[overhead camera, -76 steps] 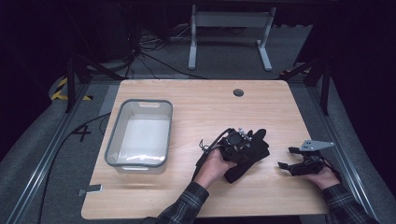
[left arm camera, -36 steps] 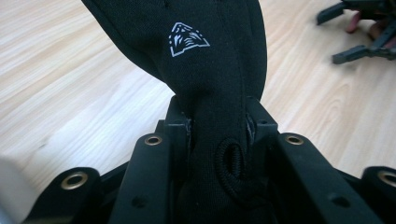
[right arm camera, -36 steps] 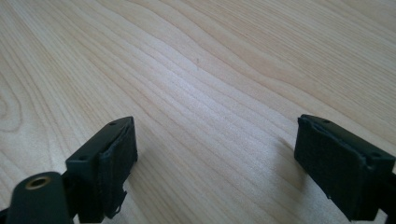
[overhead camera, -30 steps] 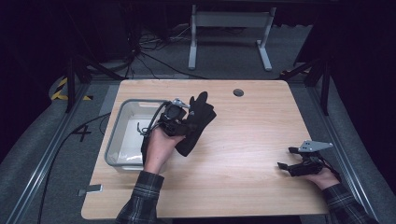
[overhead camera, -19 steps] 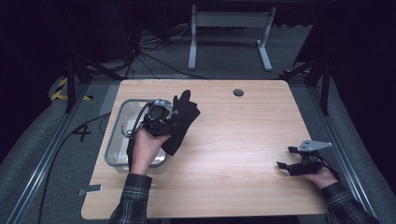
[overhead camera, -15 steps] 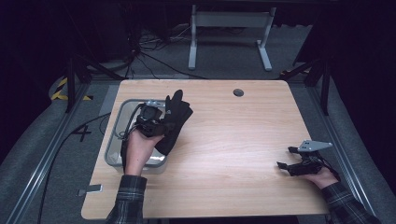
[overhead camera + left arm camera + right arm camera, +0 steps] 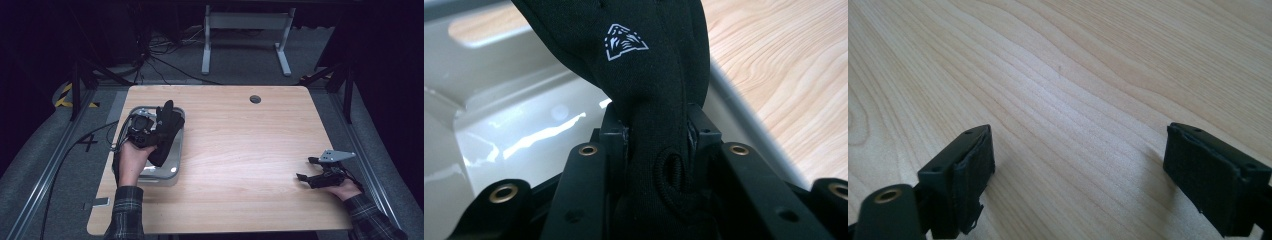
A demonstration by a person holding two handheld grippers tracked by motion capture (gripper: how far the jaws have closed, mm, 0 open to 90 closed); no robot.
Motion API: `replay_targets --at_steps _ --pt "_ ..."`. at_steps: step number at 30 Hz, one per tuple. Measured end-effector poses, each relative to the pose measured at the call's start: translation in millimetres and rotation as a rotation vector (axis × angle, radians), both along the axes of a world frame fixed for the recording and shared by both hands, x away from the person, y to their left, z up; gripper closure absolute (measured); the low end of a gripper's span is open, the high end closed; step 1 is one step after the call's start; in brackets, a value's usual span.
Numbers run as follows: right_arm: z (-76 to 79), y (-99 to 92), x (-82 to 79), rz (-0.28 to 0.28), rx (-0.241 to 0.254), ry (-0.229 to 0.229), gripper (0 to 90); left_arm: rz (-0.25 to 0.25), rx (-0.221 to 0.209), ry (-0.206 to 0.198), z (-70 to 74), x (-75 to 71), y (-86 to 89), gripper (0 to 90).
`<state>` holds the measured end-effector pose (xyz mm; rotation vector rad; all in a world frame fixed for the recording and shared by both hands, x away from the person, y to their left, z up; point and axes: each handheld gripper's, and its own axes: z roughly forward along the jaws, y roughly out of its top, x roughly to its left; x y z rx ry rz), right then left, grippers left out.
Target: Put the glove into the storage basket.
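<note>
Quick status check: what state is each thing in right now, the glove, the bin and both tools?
Black glove: clamped in the left tool, hanging over the bin.
Clear bin: upright on the table, nothing seen lying in it.
Left tool: shut on the glove, above the bin.
Right tool: open, jaws wide, nothing between them, low over the table.

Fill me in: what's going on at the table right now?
The left gripper is clamped on a black glove and holds it over the clear bin at the table's left side. The right gripper rests open on the bare wood near the right edge, holding nothing.
</note>
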<state>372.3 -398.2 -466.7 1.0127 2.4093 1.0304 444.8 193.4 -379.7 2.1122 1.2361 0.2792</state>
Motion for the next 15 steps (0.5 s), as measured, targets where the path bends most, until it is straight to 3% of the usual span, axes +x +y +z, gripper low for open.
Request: replay_targets --at_steps 4,6,15 --pt "0.0 0.0 0.0 0.000 0.001 0.000 13.7 0.001 0.008 0.023 -9.6 4.0 6.3 68.8" --pt "0.0 0.0 0.0 0.000 0.000 0.000 13.7 -0.003 0.037 0.047 -14.8 5.8 8.8 68.8" --pt "0.0 0.0 -0.1 -0.001 -0.001 -0.001 13.7 -0.012 0.083 0.141 -37.0 10.8 8.8 68.4"
